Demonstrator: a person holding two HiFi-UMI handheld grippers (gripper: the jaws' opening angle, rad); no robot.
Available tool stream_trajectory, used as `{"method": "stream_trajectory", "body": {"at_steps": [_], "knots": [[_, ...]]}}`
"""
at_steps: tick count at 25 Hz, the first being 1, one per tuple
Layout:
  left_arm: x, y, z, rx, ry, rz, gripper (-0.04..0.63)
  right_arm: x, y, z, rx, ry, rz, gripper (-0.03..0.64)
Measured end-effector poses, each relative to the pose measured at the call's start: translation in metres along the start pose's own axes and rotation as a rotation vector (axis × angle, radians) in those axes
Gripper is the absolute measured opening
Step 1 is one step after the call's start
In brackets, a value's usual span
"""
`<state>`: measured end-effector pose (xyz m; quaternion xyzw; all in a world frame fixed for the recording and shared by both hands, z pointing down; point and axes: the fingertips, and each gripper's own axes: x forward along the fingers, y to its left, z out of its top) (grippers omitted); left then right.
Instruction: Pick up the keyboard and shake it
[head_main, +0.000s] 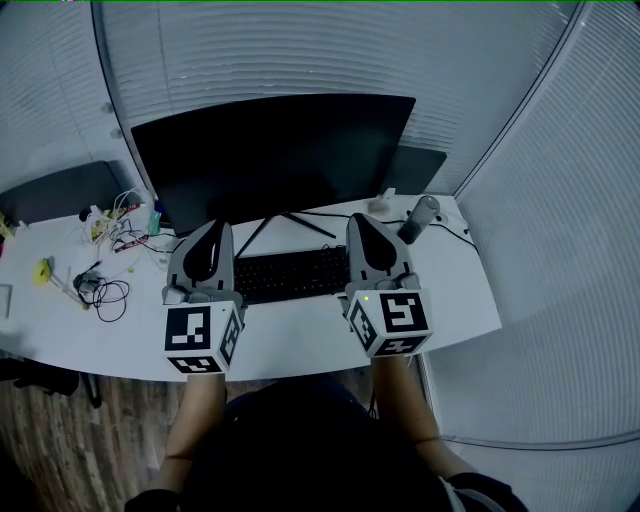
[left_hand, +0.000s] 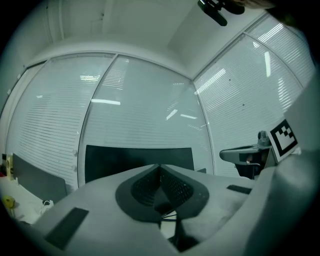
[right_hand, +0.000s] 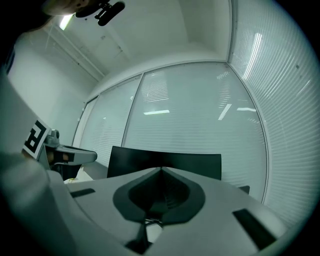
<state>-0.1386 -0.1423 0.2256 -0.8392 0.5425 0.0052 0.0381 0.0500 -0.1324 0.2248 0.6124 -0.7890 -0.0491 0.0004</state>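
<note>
In the head view, the black keyboard (head_main: 293, 273) lay flat on the white desk (head_main: 300, 340), at 6 o'clock from the foot of the wide dark monitor (head_main: 270, 150). The left gripper (head_main: 211, 232) stood at the keyboard's 9 o'clock end and the right gripper (head_main: 362, 222) at its 3 o'clock end, each covering that end, so whether they touched it could not be told from there. A tangle of cables (head_main: 108, 292) sat well apart toward 9 o'clock, and a grey cylinder (head_main: 420, 218) stood near the right gripper at its 1 o'clock. In the left gripper view, the left gripper (left_hand: 160, 167) was clenched, its tips meeting in a point with nothing caught between them; the monitor (left_hand: 137, 160) rose behind at 12 o'clock, and the right gripper's marker cube (left_hand: 283, 140) showed at 3 o'clock. The keyboard could not be made out here. In the right gripper view, the right gripper (right_hand: 161, 170) was likewise pressed together on nothing, with the monitor (right_hand: 165, 164) beyond at 12 o'clock and the left gripper's marker cube (right_hand: 35, 138) at 9 o'clock.
</note>
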Motion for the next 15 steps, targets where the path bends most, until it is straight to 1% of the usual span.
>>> {"method": "stream_trajectory", "body": {"at_steps": [5,9,15], "knots": [[-0.002,0.006,-0.002,-0.028,0.001,-0.021,0.025,0.000,0.006,0.004,-0.024,0.013,-0.017,0.026],[0.007,0.004,-0.005,-0.027,0.016,-0.031,0.025,0.008,-0.001,0.001,-0.019,0.025,-0.019,0.026],[0.007,0.010,-0.009,-0.028,0.015,-0.033,0.025,0.015,0.000,-0.006,-0.012,0.027,-0.023,0.026]]}}
